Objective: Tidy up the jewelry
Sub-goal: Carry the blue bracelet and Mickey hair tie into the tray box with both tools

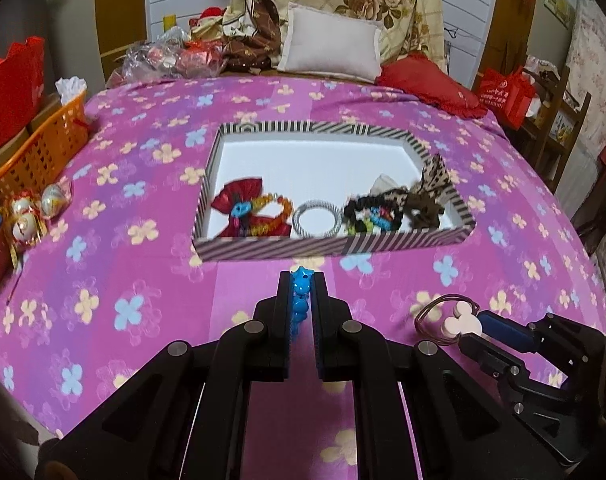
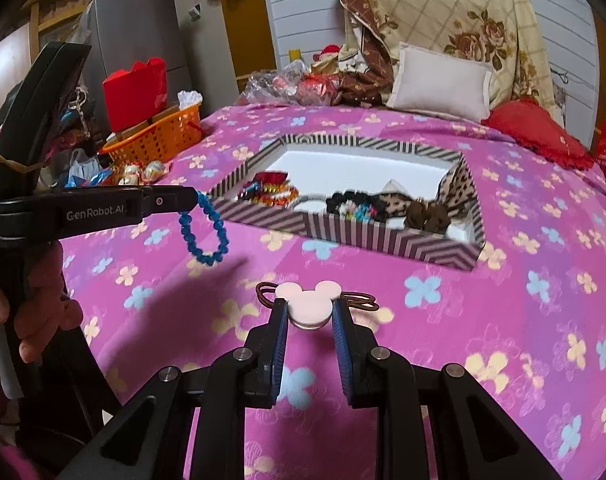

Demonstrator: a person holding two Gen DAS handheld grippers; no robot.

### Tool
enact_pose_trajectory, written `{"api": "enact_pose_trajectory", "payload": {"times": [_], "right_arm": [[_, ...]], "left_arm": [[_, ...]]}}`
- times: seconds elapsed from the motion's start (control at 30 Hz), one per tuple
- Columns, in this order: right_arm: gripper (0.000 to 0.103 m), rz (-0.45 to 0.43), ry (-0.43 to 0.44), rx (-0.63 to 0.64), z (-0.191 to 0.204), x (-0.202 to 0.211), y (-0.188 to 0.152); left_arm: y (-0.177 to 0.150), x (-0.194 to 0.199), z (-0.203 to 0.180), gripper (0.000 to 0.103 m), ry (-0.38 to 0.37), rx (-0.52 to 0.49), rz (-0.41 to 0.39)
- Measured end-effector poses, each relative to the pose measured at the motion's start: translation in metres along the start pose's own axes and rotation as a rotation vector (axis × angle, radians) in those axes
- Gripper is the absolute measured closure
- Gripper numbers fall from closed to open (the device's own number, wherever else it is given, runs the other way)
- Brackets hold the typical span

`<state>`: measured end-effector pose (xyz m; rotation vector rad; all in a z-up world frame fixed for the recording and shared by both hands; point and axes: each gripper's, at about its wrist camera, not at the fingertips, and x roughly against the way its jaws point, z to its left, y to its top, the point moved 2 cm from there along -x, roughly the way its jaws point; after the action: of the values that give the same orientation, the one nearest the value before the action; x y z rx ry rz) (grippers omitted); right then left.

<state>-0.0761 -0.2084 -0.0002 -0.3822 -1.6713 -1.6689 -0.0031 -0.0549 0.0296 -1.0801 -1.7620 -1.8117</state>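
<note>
My left gripper [image 1: 301, 280] is shut on a blue bead bracelet [image 1: 301, 298], which hangs in a loop [image 2: 205, 236] above the pink flowered bedspread. My right gripper [image 2: 309, 308] is shut on a pale pink mouse-head hair tie [image 2: 309, 302] with a brown elastic loop; it shows too in the left wrist view [image 1: 461, 325]. Ahead of both stands the striped box [image 1: 279, 246] with a white floor. It holds a red bow, an orange bead bracelet, a white ring [image 1: 317, 218], dark scrunchies and a spotted bow [image 1: 431, 184].
An orange basket [image 1: 43, 140] and red bags stand at the bed's left edge, with shiny ornaments [image 1: 35, 210] beside them. Pillows, a red cushion [image 1: 431, 84] and folded quilts lie at the back. A hand [image 2: 35, 312] holds the left gripper's handle.
</note>
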Motion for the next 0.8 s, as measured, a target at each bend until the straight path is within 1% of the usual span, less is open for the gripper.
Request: {"api": "enact_pose_trajectory", "payload": {"times": [0.23,0.4,0.8], "right_arm": [[0.082,-0.032,-0.006,-0.012,-0.009,0.005,0.022],[0.081,-0.046,-0.010,-0.014,-0.013,0.004,0.034],[0.081,-0.060,-0.029,-0.016,-0.028,-0.009,0.060]], "left_arm": [[0.026,0.002,0.005,0.096,-0.033,0.028,0.003],[0.039,0.001,0.003,0.096,-0.019,0.027,-0.009],[0.061,-0.020,-0.002,0.096,0.024,0.002,-0.010]]}}
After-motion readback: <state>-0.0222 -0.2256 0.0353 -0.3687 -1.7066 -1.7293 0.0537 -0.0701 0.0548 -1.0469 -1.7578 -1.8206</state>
